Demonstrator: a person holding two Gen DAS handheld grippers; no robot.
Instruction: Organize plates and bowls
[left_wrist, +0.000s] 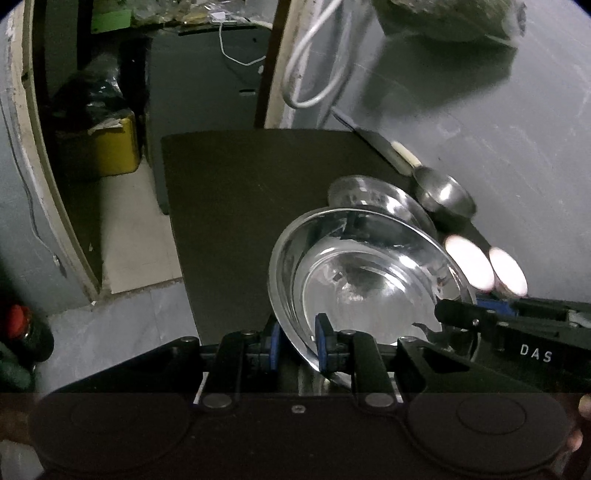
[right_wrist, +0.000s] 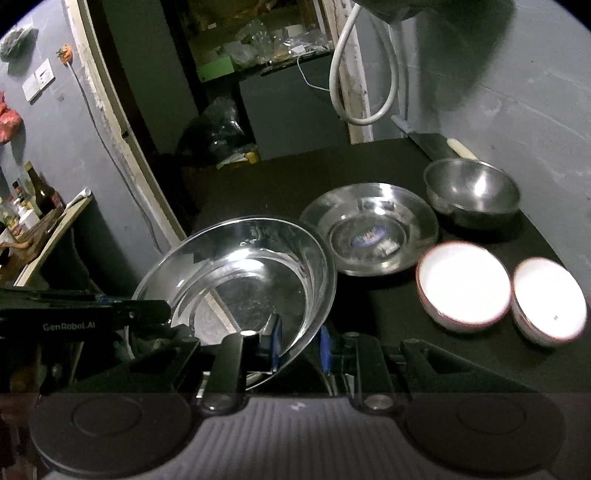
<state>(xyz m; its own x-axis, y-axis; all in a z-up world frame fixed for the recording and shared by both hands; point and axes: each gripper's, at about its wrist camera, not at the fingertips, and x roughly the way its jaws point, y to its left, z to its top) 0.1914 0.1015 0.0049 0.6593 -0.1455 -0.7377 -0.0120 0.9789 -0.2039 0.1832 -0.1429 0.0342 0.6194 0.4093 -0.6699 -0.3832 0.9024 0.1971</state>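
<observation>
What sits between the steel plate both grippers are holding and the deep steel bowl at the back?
A second steel plate rests on the dark table between the held plate and deep bowl, clearest in the right wrist view.

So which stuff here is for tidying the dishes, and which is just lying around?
For the job:
held steel plate, pinched by both claws
second steel plate
steel bowl
two white bowls

Lying about:
white cable
knife
yellow box

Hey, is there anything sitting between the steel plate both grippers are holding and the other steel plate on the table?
Nothing visible. The held steel plate, clamped by the left gripper and right gripper, sits right beside the steel plate on the table, with only bare black tabletop nearby.
</observation>
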